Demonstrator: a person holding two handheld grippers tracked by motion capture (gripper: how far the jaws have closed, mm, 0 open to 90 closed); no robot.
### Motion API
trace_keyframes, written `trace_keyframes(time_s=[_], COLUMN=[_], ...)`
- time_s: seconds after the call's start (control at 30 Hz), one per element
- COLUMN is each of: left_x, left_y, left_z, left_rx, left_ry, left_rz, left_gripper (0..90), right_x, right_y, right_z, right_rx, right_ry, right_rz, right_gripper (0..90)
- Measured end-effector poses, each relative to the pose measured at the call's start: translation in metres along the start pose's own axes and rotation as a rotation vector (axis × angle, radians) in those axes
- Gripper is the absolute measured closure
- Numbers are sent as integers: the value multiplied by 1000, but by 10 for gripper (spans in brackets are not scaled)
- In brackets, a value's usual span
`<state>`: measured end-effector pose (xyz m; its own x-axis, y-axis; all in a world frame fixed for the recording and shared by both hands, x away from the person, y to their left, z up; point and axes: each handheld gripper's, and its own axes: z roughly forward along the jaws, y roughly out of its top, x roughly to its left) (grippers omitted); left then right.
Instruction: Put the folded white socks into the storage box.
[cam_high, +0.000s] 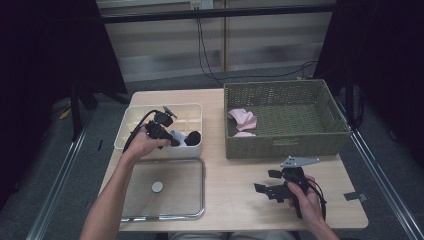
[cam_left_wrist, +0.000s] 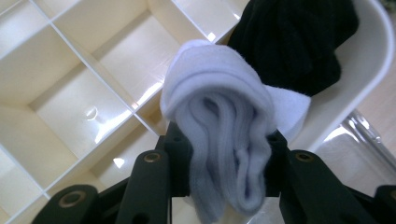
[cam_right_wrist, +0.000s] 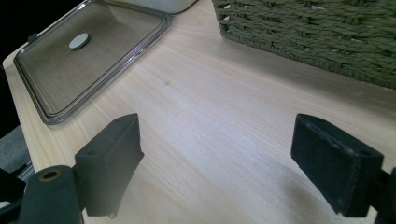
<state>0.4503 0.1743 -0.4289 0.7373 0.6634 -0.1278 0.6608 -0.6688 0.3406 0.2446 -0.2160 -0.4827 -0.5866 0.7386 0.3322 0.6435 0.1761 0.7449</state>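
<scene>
My left gripper (cam_high: 172, 141) hovers over the near side of a cream divided organizer box (cam_high: 134, 126) and is shut on a rolled white sock (cam_high: 177, 135). In the left gripper view the white sock (cam_left_wrist: 219, 135) bulges up between the two black jaws, squeezed at its sides, above the box's compartments (cam_left_wrist: 70, 79). A rolled black sock (cam_left_wrist: 294, 42) lies in the compartment just behind it, near the box's rounded corner, and it shows in the high view too (cam_high: 194, 136). My right gripper (cam_high: 266, 181) rests low over the bare tabletop at the front right, open, with nothing between its jaws (cam_right_wrist: 229, 140).
A green woven basket (cam_high: 280, 146) stands at the back right with pink cloths (cam_high: 243, 119) inside. A clear lid (cam_high: 175, 200) with a round knob lies flat in front of the box. The basket's wall (cam_right_wrist: 317, 32) rises just beyond my right gripper.
</scene>
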Motion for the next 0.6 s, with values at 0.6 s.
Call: trace_keyframes(time_s=[0.6], left_x=[1], left_y=[3], left_z=[7], left_rx=[31], left_ry=[-2], left_rz=[11], left_gripper=[642], right_x=[0], right_y=[0], right_z=[0], right_rx=[-3], right_ry=[4], right_rz=[-9], right_gripper=[159])
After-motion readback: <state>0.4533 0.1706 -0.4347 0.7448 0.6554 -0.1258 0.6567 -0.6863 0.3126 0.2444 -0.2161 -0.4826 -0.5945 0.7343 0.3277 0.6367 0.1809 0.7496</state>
